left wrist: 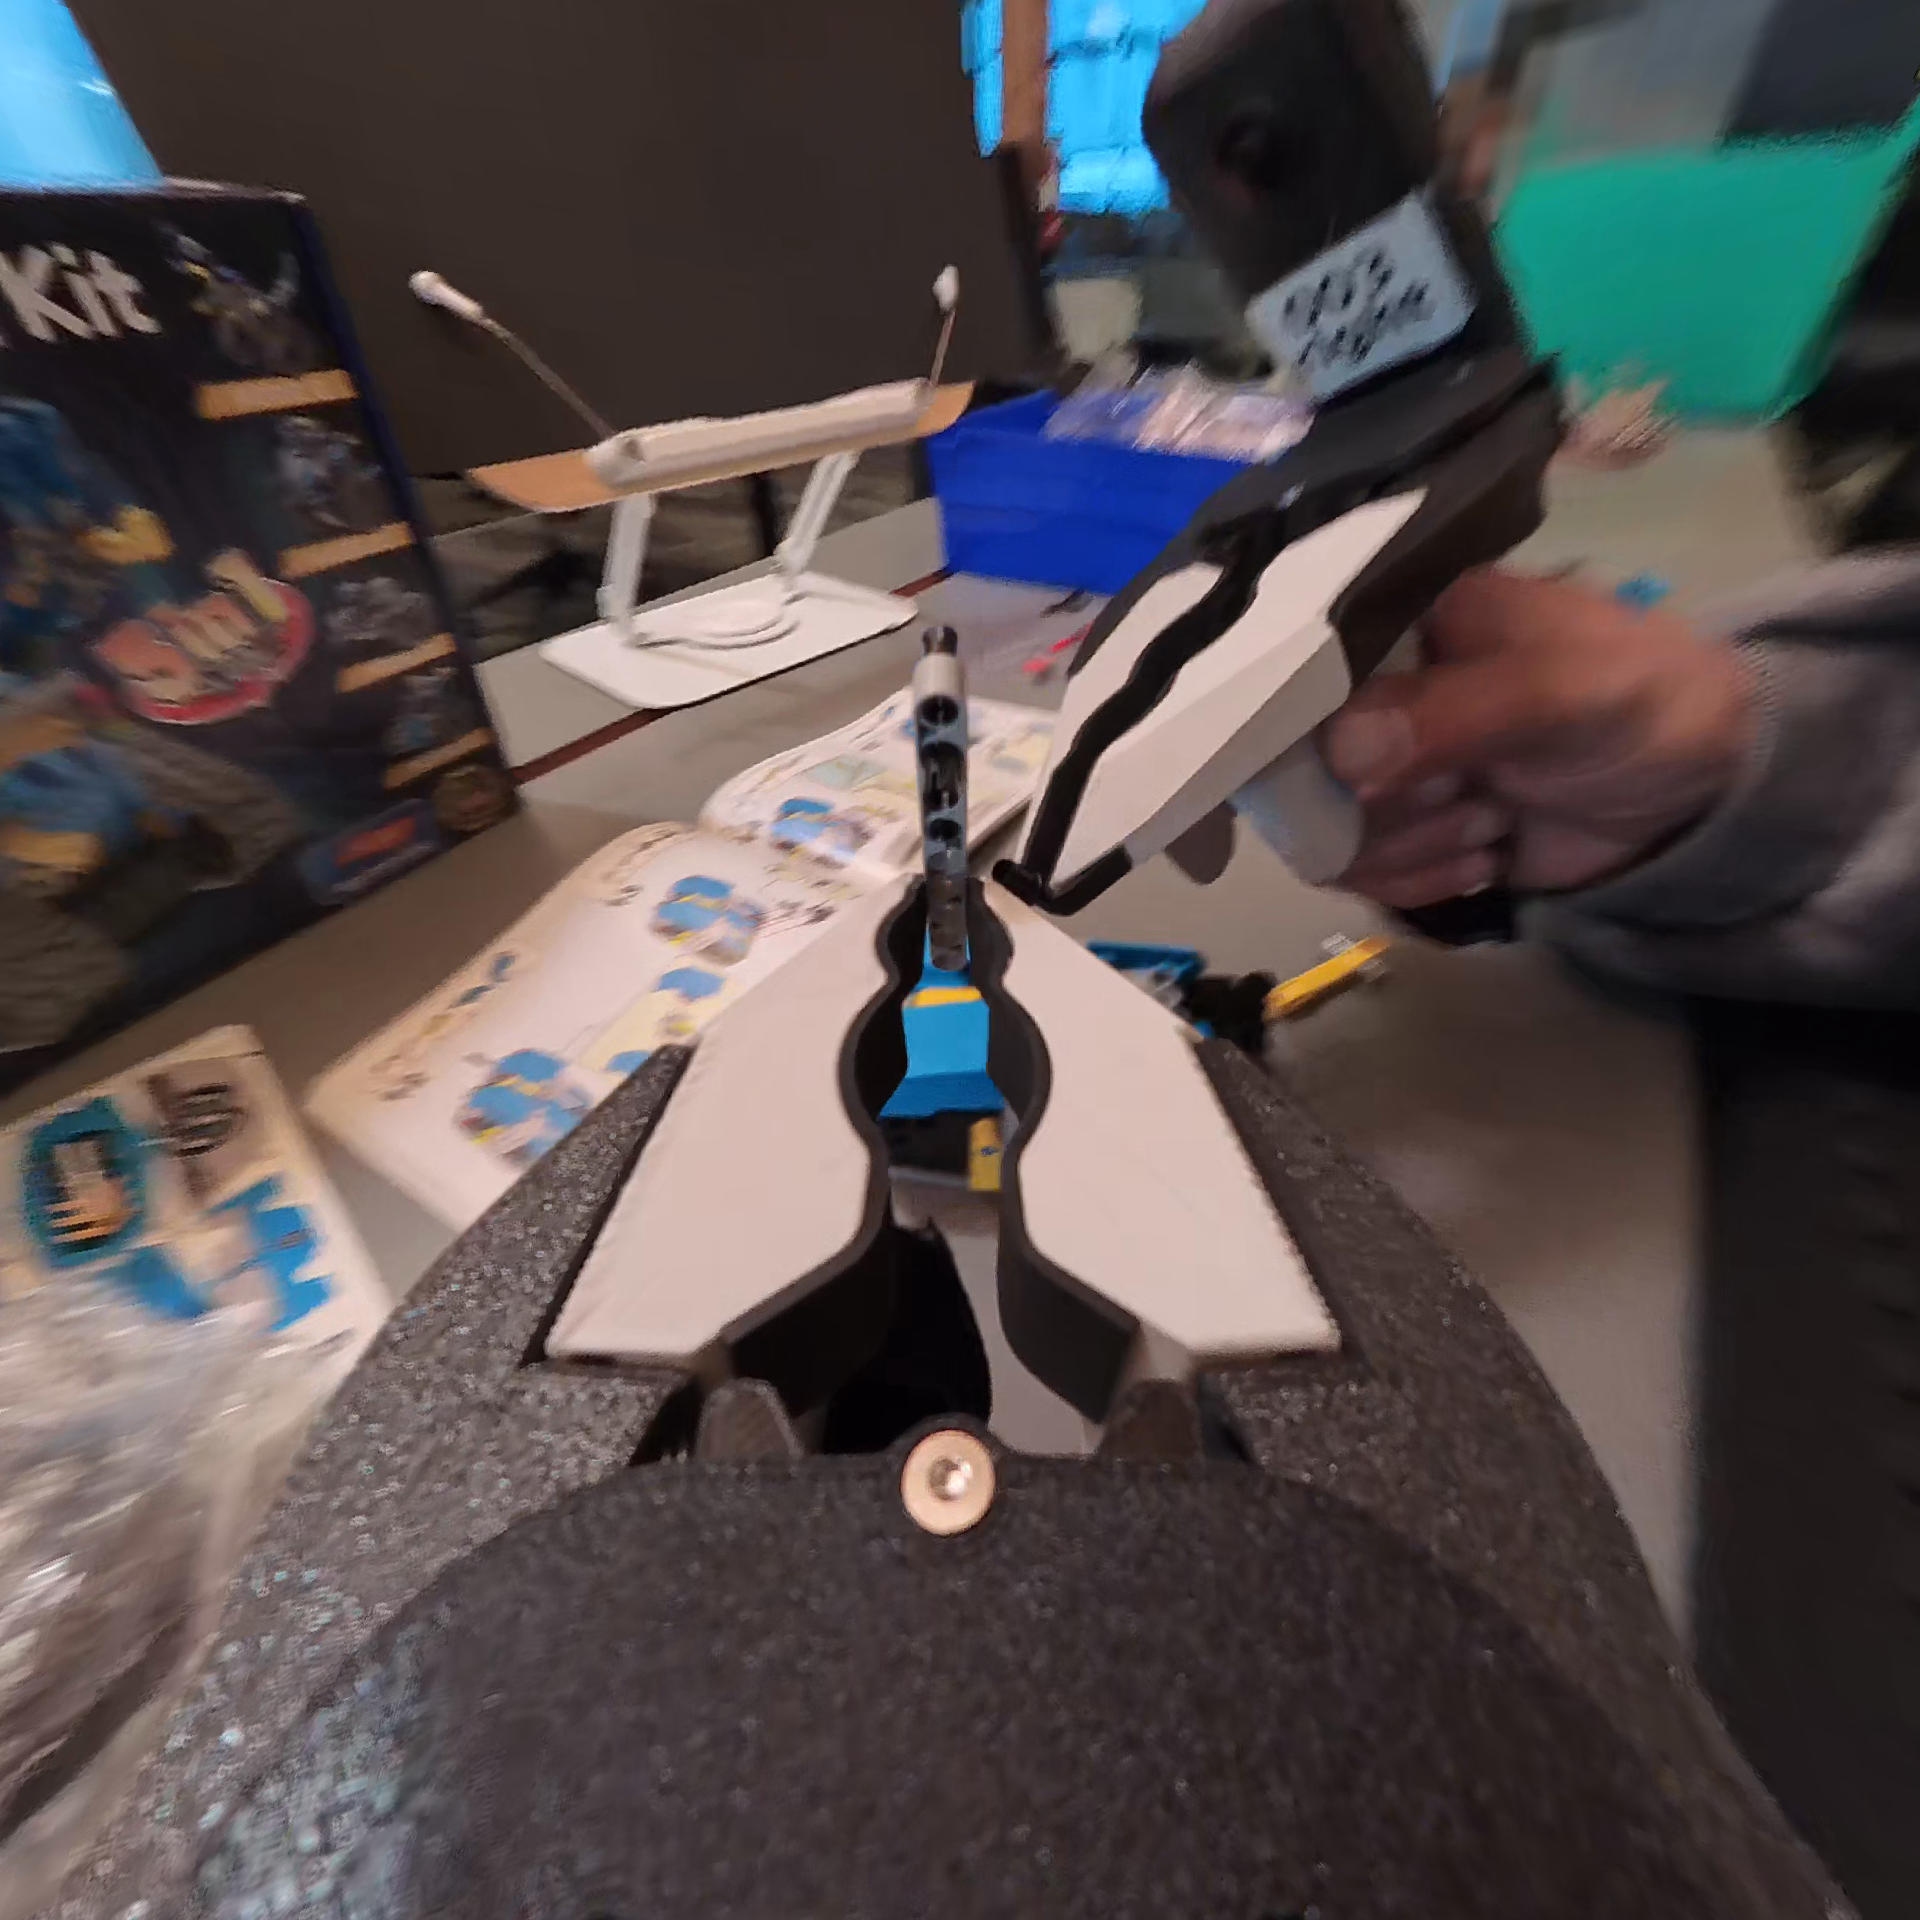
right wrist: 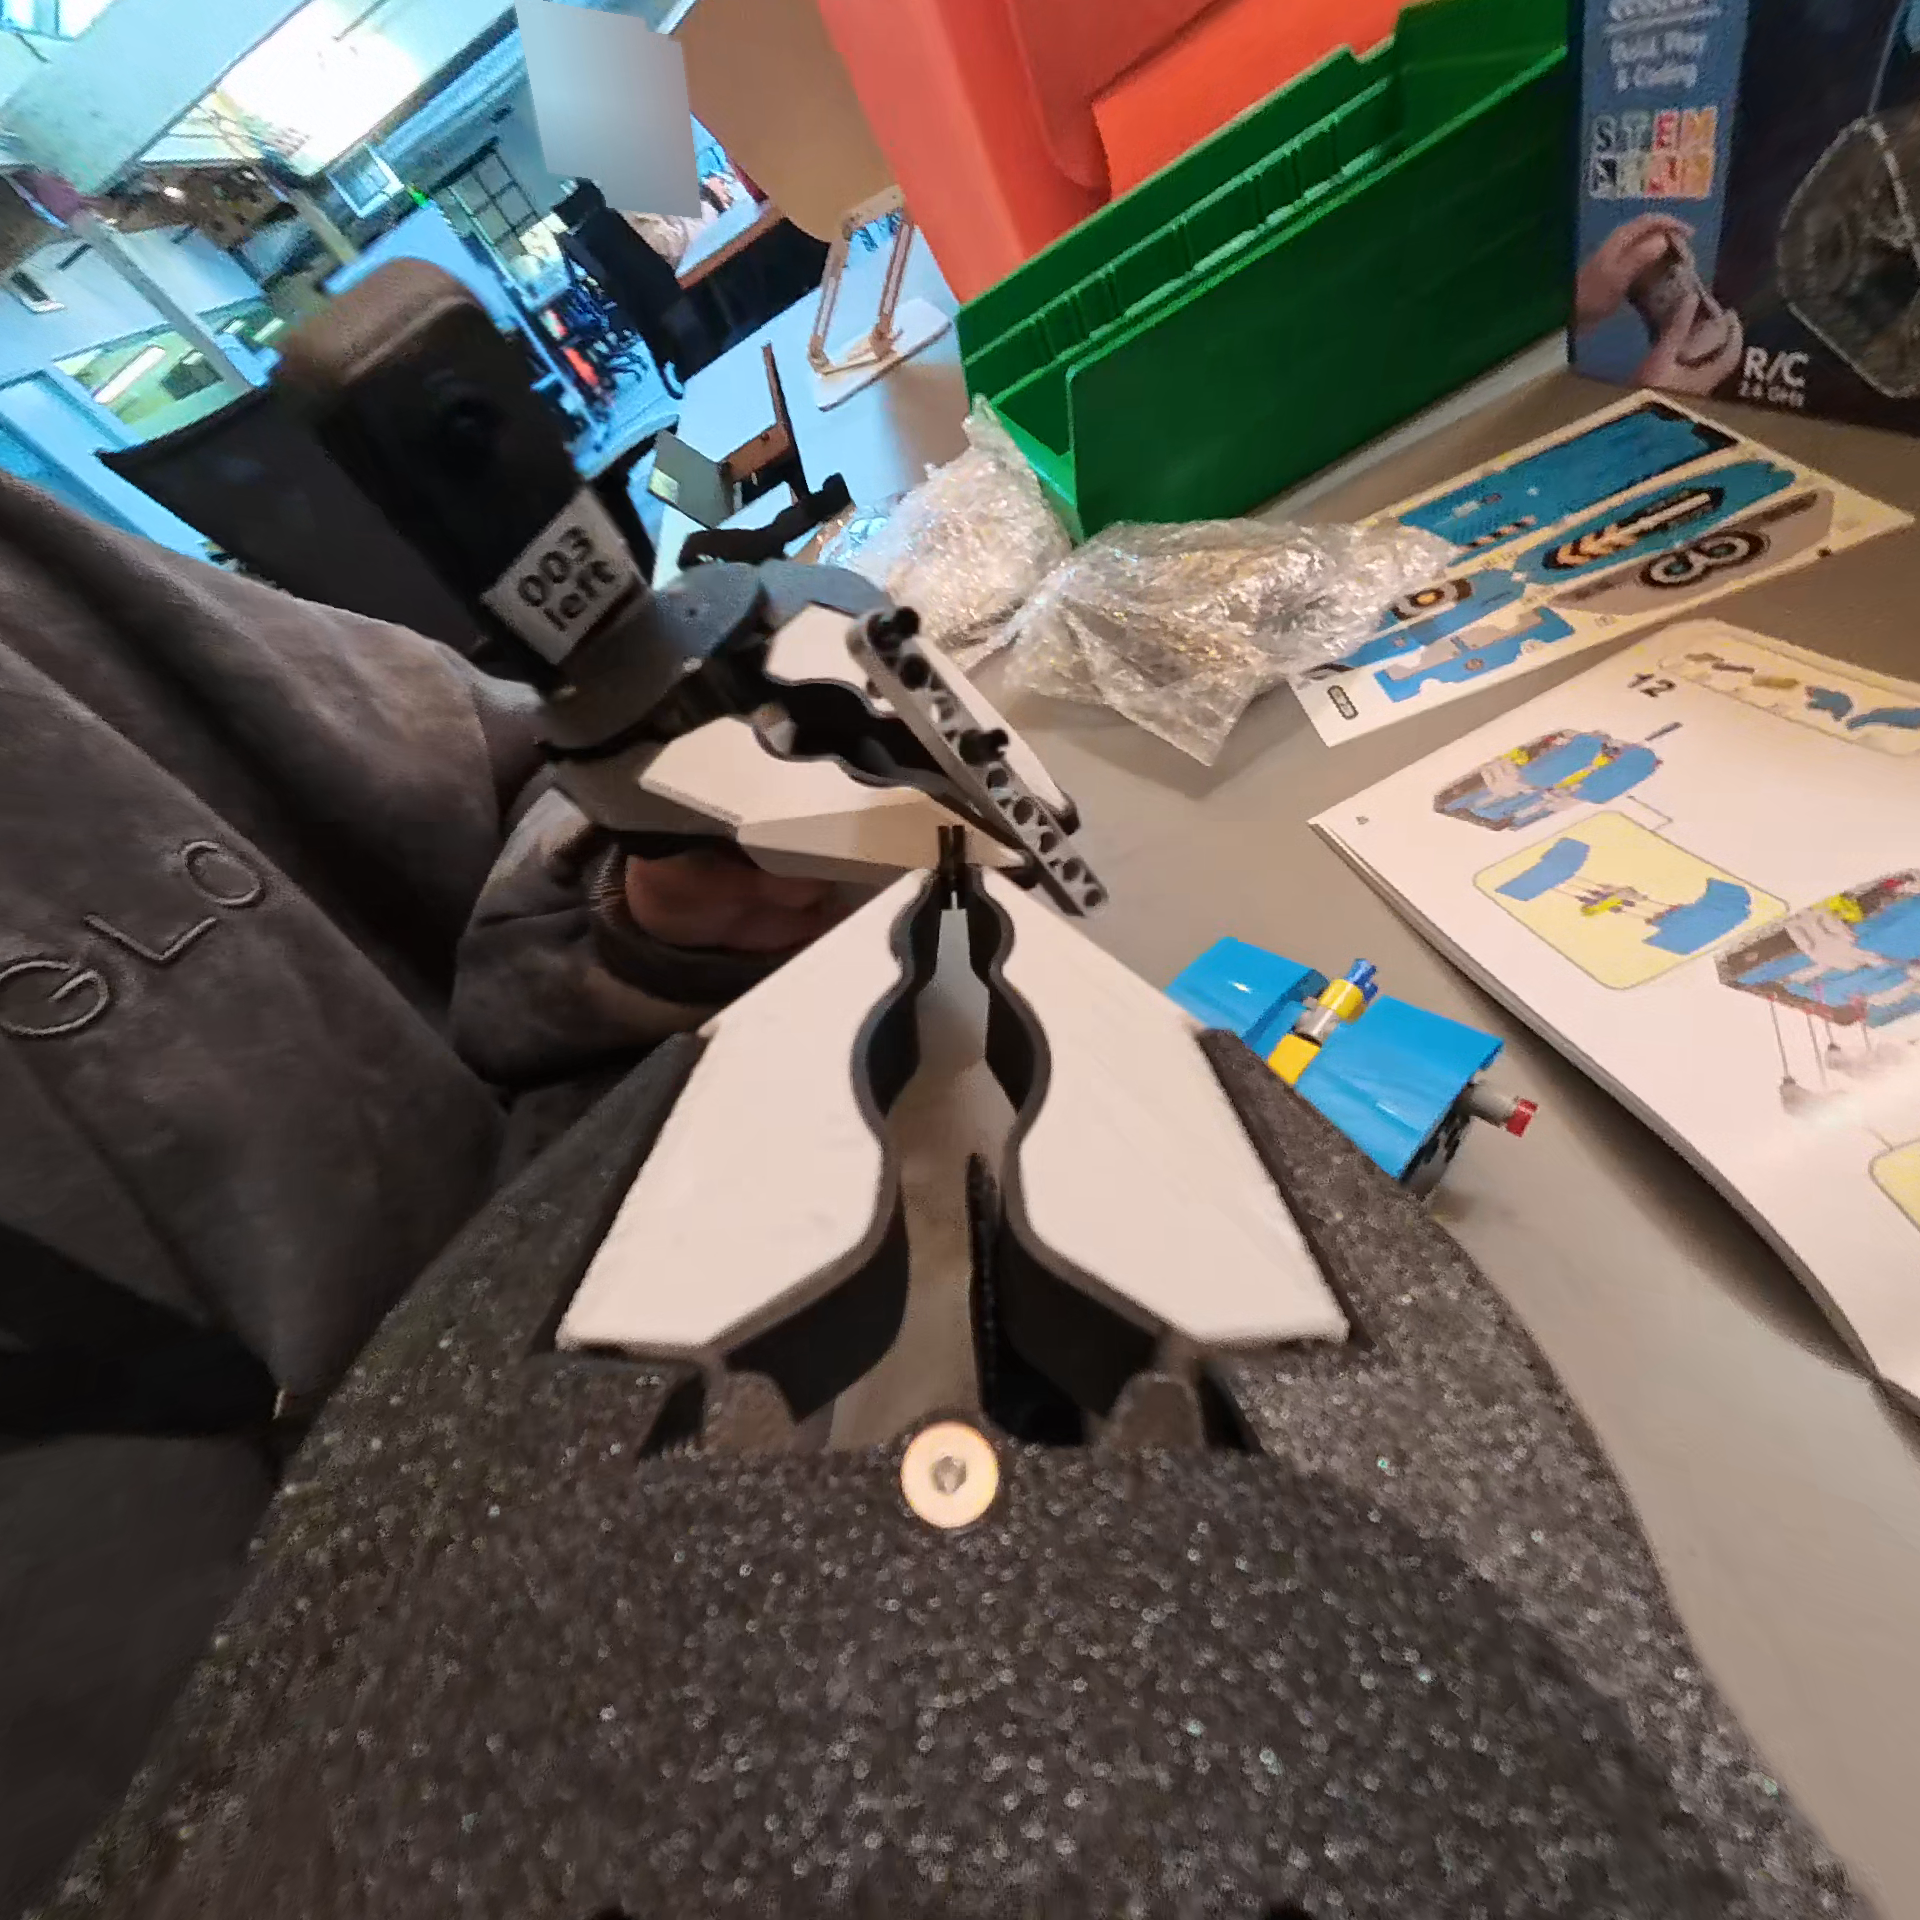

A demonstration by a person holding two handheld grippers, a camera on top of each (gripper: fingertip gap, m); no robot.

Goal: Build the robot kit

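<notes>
Grippers over grey table [right wrist: 1558,1403]: left gripper [left wrist: 945,914] clenched on grey perforated beam [left wrist: 943,790], held upright; right gripper [right wrist: 951,883] pinches small black pin [right wrist: 949,854]. Blue brick assembly [right wrist: 1351,1049] lies nearby, beside instruction booklet [right wrist: 1662,935]

The left gripper [left wrist: 945,914] pinches a grey holed beam [left wrist: 943,790] (upright) above a booklet [left wrist: 582,997].

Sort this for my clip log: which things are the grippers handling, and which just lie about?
Handled: left gripper shut on grey holed plastic beam; right gripper shut on small black part.
Lying about: blue-and-yellow brick assembly; open paper instruction booklet; blue sticker sheet; crumpled clear plastic bags; green plastic bin.
</notes>
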